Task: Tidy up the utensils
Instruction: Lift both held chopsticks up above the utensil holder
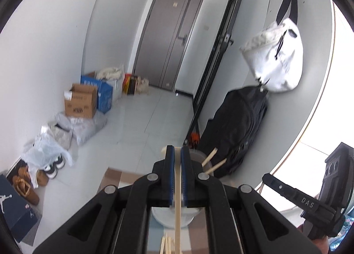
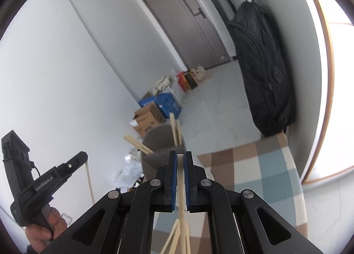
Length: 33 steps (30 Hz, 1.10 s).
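Observation:
My left gripper point(image 1: 177, 150) is shut on a single pale wooden chopstick point(image 1: 177, 187) that runs up between its blue pads. Just beyond its tips stands a round utensil holder point(image 1: 195, 157) with two chopsticks point(image 1: 211, 158) leaning out. My right gripper point(image 2: 181, 154) is likewise shut on one chopstick point(image 2: 181, 198). Behind it the grey-brown holder point(image 2: 159, 143) carries several chopsticks point(image 2: 176, 130). Loose chopsticks point(image 2: 174, 238) lie on the checked tablecloth point(image 2: 254, 165) below both grippers, also visible as loose chopsticks point(image 1: 167, 243) in the left wrist view.
Each view shows the other gripper at its side, the one in the right wrist view with a hand point(image 2: 44, 231) on its grip. Beyond the table edge are floor tiles, cardboard boxes point(image 1: 80, 103), shoes point(image 1: 26, 185), a black bag point(image 1: 239, 130), a white tote point(image 1: 278, 59) and a door point(image 1: 168, 39).

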Motion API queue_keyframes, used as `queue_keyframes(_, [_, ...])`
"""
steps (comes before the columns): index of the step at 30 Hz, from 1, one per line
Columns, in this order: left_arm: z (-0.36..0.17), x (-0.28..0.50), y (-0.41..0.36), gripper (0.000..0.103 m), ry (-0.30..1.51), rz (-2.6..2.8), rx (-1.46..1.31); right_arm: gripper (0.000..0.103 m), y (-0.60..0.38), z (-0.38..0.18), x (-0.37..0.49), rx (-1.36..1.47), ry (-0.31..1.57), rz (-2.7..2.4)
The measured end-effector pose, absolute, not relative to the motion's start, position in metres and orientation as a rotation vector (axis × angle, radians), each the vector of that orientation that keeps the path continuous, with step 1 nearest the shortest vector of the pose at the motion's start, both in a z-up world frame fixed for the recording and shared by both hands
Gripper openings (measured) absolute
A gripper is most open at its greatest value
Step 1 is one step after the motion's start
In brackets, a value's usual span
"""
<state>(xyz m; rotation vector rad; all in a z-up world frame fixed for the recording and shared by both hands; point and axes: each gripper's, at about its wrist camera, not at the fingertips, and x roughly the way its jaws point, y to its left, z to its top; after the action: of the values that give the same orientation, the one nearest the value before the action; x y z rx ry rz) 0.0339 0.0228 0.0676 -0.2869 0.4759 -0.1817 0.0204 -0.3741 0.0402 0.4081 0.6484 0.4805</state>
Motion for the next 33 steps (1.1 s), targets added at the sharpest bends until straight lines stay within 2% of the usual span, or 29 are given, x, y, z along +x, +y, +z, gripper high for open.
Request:
queue_keyframes(7, [0.095, 0.071, 0.023, 0.002, 0.362, -0.161, -0.291, 0.005, -0.364, 0.096, 0.045, 0.385, 0.577, 0.518])
queue_keyframes(16, [0.100, 0.118, 0.023, 0.002, 0.314, -0.166, -0.277, 0.005, -0.343, 0.147, 0.095, 0.343, 0.431, 0.524])
queue_keyframes(25, [0.086, 0.149, 0.025, 0.002, 0.297, -0.153, -0.273, 0.005, -0.320, 0.141, 0.139, 0.344, 0.357, 0.487])
queue_keyframes(33, [0.063, 0.168, 0.024, 0.002, 0.299, -0.149, -0.256, 0.005, -0.293, 0.104, 0.162, 0.326, 0.338, 0.487])
